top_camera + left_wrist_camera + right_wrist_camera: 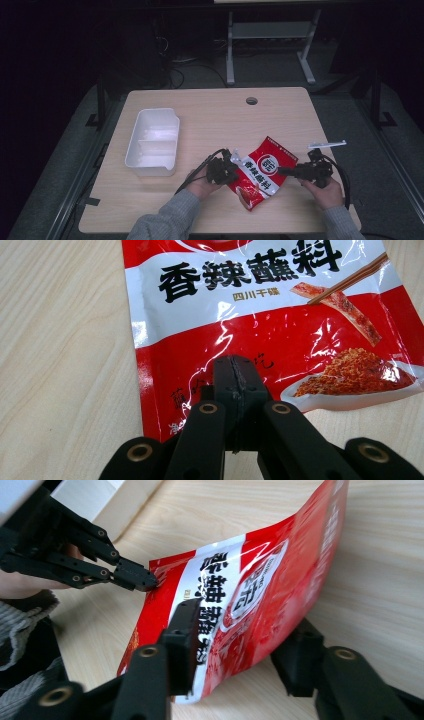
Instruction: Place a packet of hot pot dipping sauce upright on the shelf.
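A red and white seasoning packet [262, 170] with black print lies tilted at the table's near middle. My left gripper [234, 172] is shut on the packet's left edge. In the left gripper view its jaws [235, 385] are pressed together over the foil, and the packet [260, 330] spreads out beyond them. My right gripper [285, 171] is at the packet's right side. In the right gripper view its jaws [242, 630] stand apart on either side of the raised packet [250, 595], one over the printed face and one behind. Farther off there, the left gripper [145, 580] pinches the packet's far corner.
A white two-compartment container [152, 142] stands on the wooden table [210, 120] to the left of my hands; its corner [100, 495] also appears in the right gripper view. A round cable hole [251, 100] sits near the far edge. A thin pale strip [327, 144] lies by the right edge.
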Available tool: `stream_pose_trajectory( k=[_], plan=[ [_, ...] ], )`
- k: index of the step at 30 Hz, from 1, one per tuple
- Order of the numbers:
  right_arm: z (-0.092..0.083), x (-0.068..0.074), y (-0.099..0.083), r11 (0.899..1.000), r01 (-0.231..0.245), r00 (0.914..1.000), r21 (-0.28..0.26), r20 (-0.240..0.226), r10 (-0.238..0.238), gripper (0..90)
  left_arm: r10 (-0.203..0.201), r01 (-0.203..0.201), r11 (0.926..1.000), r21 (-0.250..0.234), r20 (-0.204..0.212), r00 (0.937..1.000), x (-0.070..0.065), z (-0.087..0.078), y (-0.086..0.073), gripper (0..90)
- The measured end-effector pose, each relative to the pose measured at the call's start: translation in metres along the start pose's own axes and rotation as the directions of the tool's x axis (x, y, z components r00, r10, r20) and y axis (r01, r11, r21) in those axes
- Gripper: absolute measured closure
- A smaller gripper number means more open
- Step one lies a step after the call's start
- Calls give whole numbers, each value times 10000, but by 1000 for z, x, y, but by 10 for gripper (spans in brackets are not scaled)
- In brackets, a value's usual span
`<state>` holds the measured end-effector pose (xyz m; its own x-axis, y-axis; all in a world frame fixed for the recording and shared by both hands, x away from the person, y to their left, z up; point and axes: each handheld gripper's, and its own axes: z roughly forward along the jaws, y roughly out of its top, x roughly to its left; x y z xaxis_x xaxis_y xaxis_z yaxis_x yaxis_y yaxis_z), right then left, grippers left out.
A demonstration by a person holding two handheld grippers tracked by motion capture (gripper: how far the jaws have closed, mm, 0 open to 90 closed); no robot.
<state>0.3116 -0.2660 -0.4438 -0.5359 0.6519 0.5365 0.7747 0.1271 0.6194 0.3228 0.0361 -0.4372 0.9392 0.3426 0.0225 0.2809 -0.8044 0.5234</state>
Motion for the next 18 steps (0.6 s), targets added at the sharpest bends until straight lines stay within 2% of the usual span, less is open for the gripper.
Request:
stream_pose_trajectory(
  k=[2, 6, 7, 8, 14, 18],
  plan=[
    [4, 2, 0, 10000, 4, 10000, 85, 49, -5, 591, -5, 5, 10000, -9, -2, 10000, 0, 0, 0, 900],
    [17, 9, 0, 9987, 257, 9977, 451, 621, -285, 648, -26, 26, 9999, -126, 5, 10000, 0, 0, -2, 900],
    [17, 9, 0, 9987, 257, 9977, 451, 621, -285, 648, -26, 26, 9999, -126, 5, 10000, 0, 0, -2, 900],
    [16, 8, -1, 9996, 159, 9976, 234, 670, -174, 694, -38, 38, 9998, -172, 1, 10000, 0, 0, -3, 900],
    [17, 1, -5, 9997, -235, 9974, 62, 687, 231, 765, -90, 89, 9994, -345, -15, 10000, 0, 0, -5, 898],
    [17, 3, -5, 9999, -121, 9969, 1, 777, 121, 825, -231, 231, 9989, -413, -7, 9997, 0, -2, -6, 882]
  ],
)
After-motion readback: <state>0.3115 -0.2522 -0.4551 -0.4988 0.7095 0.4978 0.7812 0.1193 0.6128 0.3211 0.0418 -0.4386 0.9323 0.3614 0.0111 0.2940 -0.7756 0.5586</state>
